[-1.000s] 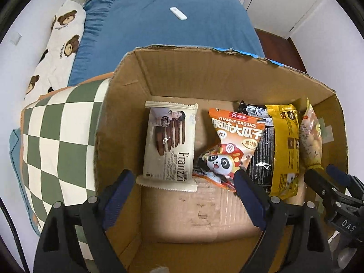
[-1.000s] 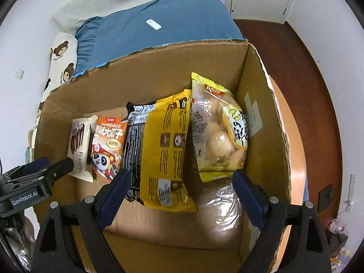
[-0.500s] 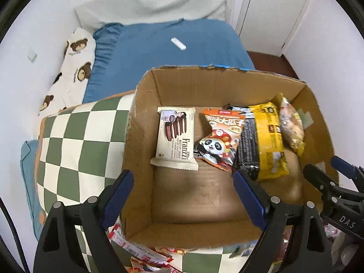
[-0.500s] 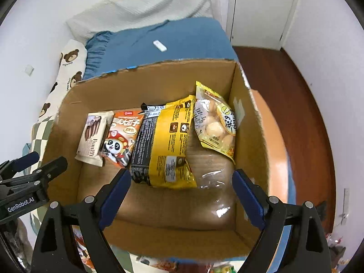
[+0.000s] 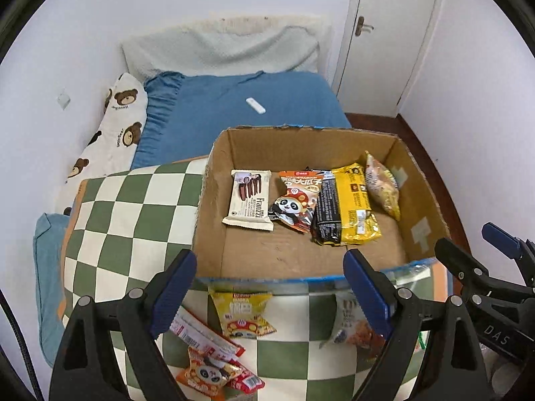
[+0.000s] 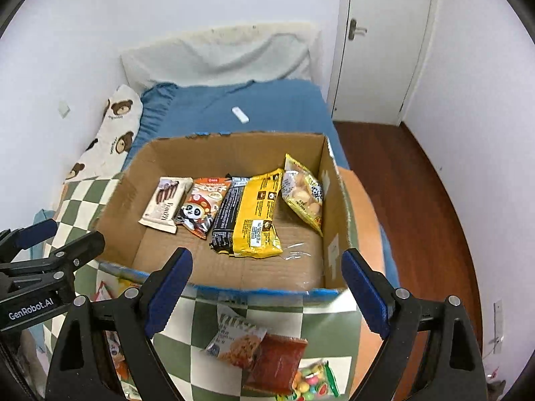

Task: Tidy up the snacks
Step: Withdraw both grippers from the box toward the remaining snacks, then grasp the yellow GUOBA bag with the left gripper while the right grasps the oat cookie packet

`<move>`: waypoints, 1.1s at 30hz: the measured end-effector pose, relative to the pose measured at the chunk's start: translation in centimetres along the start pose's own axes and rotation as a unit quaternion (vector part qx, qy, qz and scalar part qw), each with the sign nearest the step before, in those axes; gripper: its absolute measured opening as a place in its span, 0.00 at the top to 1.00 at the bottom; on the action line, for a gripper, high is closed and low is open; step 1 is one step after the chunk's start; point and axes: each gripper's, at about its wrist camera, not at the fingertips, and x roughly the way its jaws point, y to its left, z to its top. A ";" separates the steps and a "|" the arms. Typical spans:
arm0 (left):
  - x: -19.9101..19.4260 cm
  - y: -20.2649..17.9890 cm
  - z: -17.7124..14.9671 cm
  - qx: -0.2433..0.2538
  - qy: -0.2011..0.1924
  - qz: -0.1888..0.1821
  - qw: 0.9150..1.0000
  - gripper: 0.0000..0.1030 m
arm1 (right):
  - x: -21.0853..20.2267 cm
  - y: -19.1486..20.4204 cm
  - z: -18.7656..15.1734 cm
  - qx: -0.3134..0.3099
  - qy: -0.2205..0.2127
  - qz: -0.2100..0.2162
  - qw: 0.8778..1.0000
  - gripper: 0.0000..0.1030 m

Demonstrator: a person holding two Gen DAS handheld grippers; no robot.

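Observation:
An open cardboard box (image 5: 214, 180) (image 6: 234, 143) stands on a green-and-white checked cushion (image 5: 133, 220) (image 6: 334, 320). Inside lie a white Franzzi wafer pack (image 5: 249, 202) (image 6: 165, 204), an orange panda packet (image 5: 296, 200) (image 6: 200, 205), a black-and-yellow pack (image 5: 347, 210) (image 6: 249, 219) and a yellow bag of round cakes (image 5: 383, 183) (image 6: 304, 193). Loose snacks lie in front of the box: a yellow packet (image 5: 242, 314), red-and-white packs (image 5: 210, 337), a white bag (image 6: 235, 342), a red packet (image 6: 277, 359). My left gripper (image 5: 269, 287) and right gripper (image 6: 267, 287) hang open and empty above the box's near edge.
Behind the box is a bed with a blue sheet (image 5: 240, 107), a small white object (image 5: 255, 105) on it, and a bear-print pillow (image 5: 117, 123) at the wall. A white door (image 6: 378, 40) and dark wooden floor (image 6: 421, 200) lie to the right.
Both grippers have pulled back and up from inside the box. The whole box, the cushion and the loose snacks in front have come into view. Both stayed open.

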 end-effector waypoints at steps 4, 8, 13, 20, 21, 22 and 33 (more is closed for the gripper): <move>-2.4 0.1 -0.9 -0.002 -0.018 -0.004 1.000 0.13 | -3.3 -0.1 -1.0 0.001 -0.023 0.001 1.000 0.10; -4.7 -0.1 -1.6 0.001 -0.039 -0.002 0.999 0.13 | -5.9 0.1 -1.8 0.005 -0.039 0.009 0.999 0.10; -6.5 0.0 -2.5 -0.002 -0.058 0.005 0.998 0.13 | -7.8 -0.2 -3.1 0.032 -0.051 0.024 0.998 0.10; -5.0 1.2 -5.6 -0.023 -0.020 0.017 0.999 0.13 | -6.3 -2.8 -6.3 0.098 -0.007 0.048 0.994 0.10; -4.4 1.5 -6.2 -0.028 -0.009 0.020 0.999 0.13 | -5.6 -3.2 -6.8 0.106 0.005 0.047 0.993 0.10; -3.6 2.0 -7.1 -0.035 0.005 0.025 0.999 0.13 | -4.4 -3.9 -7.6 0.118 0.026 0.046 0.992 0.10; 4.4 8.0 -14.1 -0.086 0.135 0.088 0.983 0.13 | 7.3 -4.3 -12.5 0.183 0.149 0.091 0.967 0.11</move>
